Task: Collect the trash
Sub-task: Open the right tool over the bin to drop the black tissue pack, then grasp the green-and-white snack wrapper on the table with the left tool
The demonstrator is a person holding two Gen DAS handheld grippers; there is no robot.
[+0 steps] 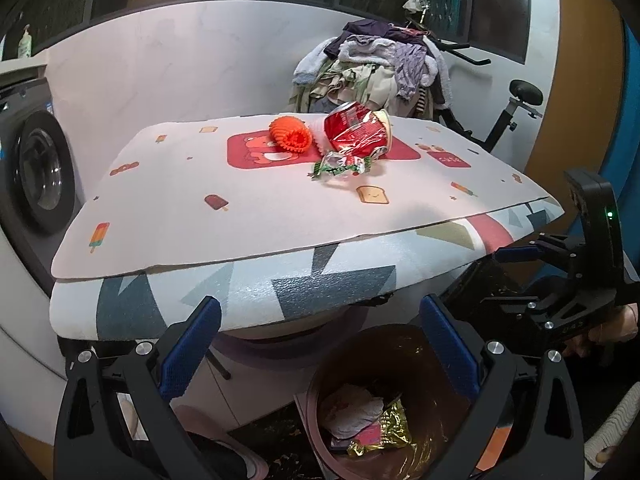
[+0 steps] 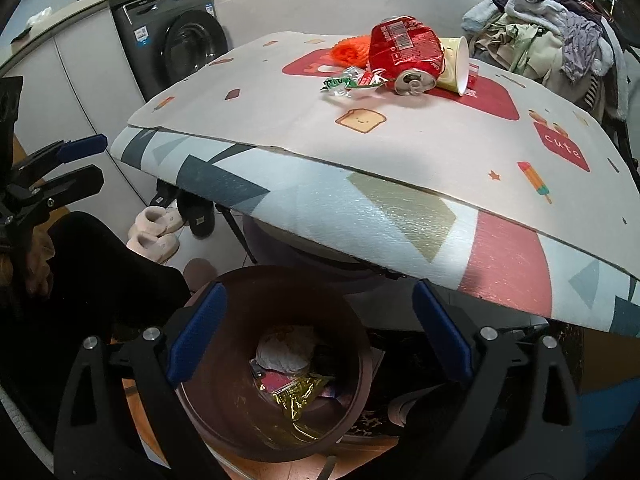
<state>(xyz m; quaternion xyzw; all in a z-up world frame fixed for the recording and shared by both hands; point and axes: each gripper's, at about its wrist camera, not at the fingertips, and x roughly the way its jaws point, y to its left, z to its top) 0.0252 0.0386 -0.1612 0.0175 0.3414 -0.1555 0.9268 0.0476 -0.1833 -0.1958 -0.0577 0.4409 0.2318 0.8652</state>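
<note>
Trash still piled on the table [image 1: 248, 184], both tongs hanging empty over the bin [image 2: 224, 428]

Left gripper [image 1: 320, 348] and right gripper [image 2: 320, 328] both spread wide, nothing held; crushed red can [image 2: 404, 54], paper cup [image 2: 456, 66] at its 3 o'clock, green-and-red wrapper [image 2: 352, 82] at its 8 o'clock, orange spiky ball [image 1: 290, 136] at its 10 o'clock; my guess is the can rolls off when nudged, since it lies on its side, or the flimsy wrapper slips the pads; mat says "cute" [image 2: 562, 148]; can label has a barcode but no brand I can read.
</note>
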